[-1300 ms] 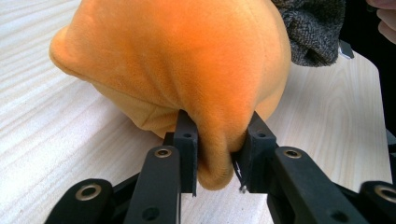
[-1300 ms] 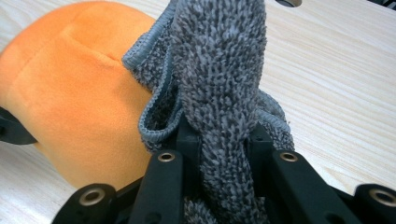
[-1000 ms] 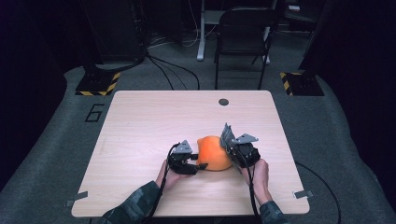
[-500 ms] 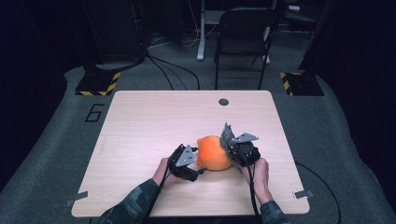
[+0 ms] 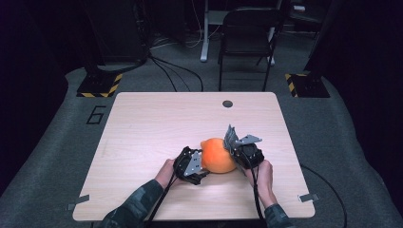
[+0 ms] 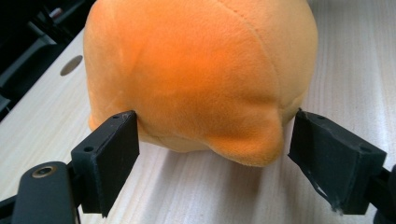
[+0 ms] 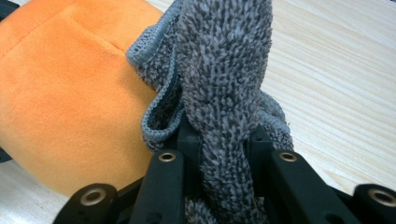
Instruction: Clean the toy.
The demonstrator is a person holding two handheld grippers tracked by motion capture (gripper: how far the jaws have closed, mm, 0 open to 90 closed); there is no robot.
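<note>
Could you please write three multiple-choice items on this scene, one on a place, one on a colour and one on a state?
1. Where does the plush toy lie on the table?
A. between the two grippers
B. at the far left corner
C. on the chair

2. What colour is the cloth?
A. red
B. grey
C. yellow

3. How do the jaws of the left gripper stand?
A. apart, one on each side of the toy's lower bulge
C. clamped on the cloth
B. shut on nothing

Answers: 1 A, as the high view shows the toy between the left gripper and the right gripper. 2 B, as the right gripper view shows grey fibres. 3 A, as the left gripper view shows the pads spread at the toy's sides.
</note>
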